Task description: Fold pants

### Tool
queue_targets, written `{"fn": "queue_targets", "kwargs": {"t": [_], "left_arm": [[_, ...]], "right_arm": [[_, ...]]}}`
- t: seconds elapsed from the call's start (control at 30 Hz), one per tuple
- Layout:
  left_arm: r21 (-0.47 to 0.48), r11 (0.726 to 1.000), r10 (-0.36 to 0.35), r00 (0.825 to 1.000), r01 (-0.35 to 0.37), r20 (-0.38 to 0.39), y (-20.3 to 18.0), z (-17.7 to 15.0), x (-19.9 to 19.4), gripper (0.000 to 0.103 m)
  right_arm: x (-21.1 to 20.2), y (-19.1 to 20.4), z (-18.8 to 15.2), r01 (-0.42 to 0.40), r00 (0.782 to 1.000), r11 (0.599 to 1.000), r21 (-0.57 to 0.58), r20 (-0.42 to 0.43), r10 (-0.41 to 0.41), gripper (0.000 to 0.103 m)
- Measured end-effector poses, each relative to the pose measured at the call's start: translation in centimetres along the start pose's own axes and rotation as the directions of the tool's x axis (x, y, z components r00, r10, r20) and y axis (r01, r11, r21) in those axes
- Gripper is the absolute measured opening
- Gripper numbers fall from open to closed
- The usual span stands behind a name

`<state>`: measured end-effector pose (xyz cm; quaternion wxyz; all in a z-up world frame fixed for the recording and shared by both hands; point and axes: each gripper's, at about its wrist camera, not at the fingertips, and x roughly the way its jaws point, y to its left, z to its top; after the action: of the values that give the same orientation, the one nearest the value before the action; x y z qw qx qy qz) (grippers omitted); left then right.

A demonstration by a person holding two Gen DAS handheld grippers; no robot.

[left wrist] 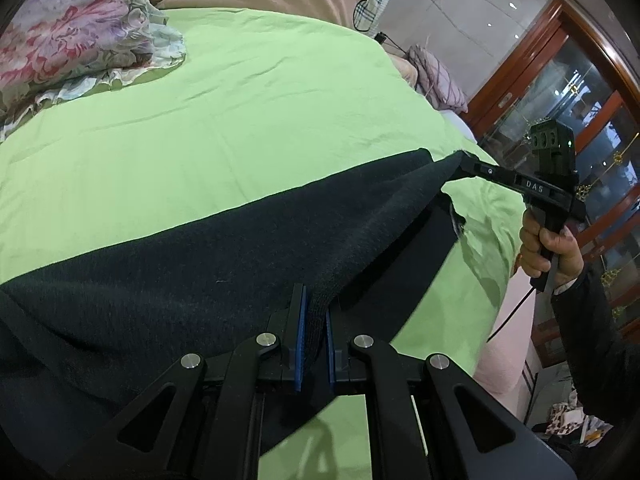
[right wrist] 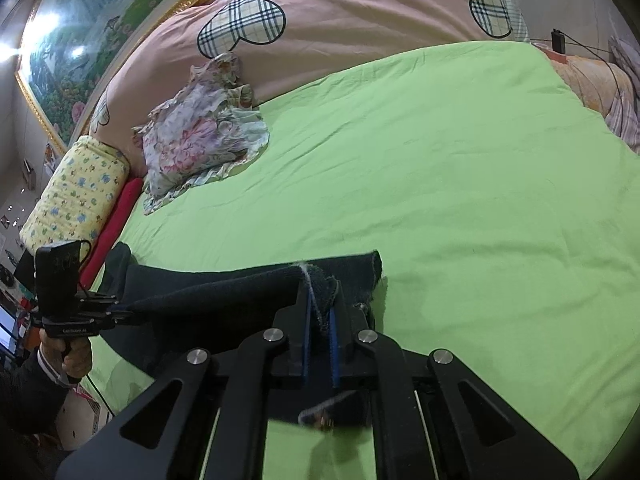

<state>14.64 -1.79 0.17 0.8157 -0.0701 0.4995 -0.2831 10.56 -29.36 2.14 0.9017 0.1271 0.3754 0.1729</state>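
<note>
Gripping dark pants (left wrist: 224, 248) above green sheet (left wrist: 240, 100): left tool (left wrist: 316, 316) clenched; right tool (right wrist: 320, 312) likewise

Pants (right wrist: 224, 292) lie on the bed (right wrist: 440, 200) at 6 o'clock. Floral pillow (right wrist: 200, 140) at 10 o'clock, against the headboard cushion (right wrist: 360, 12) at 12 o'clock.

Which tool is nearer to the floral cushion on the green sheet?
Left. The left tool grips the dark pants on the side where the floral cushion lies; the right tool holds the pants' opposite end, farther away.
</note>
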Motion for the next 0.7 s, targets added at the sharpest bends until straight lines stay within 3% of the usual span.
{"fn": "queue_targets", "kwargs": {"t": [0.37,0.5,0.57,0.63,0.7], "left_arm": [[0.022,0.999,-0.028,0.997,0.03,-0.066,-0.7,-2.6,3.1,0.007],[0.02,1.0,-0.021,0.998,0.022,-0.068,-0.5,-2.8,3.9,0.007],[0.019,1.0,-0.012,0.999,0.013,-0.053,-0.8,-2.9,3.7,0.013],[0.018,1.0,-0.019,0.998,0.02,-0.052,-1.1,-3.0,3.6,0.02],[0.022,1.0,-0.015,0.999,0.016,-0.046,-1.5,-3.2,3.4,0.034]], "right_arm": [[0.8,-1.4,-4.5,0.07,0.995,0.997,0.029,-0.067,-0.068,0.007],[1.4,-1.7,-5.0,0.074,0.996,0.995,0.066,-0.055,-0.07,0.008],[1.0,-1.5,-5.2,0.1,0.994,0.992,0.076,-0.047,-0.096,0.015],[0.3,-1.2,-5.5,0.136,0.99,0.988,0.075,-0.045,-0.133,0.034],[-0.7,-1.0,-5.8,0.166,0.986,0.983,0.075,-0.025,-0.164,0.044]]}}
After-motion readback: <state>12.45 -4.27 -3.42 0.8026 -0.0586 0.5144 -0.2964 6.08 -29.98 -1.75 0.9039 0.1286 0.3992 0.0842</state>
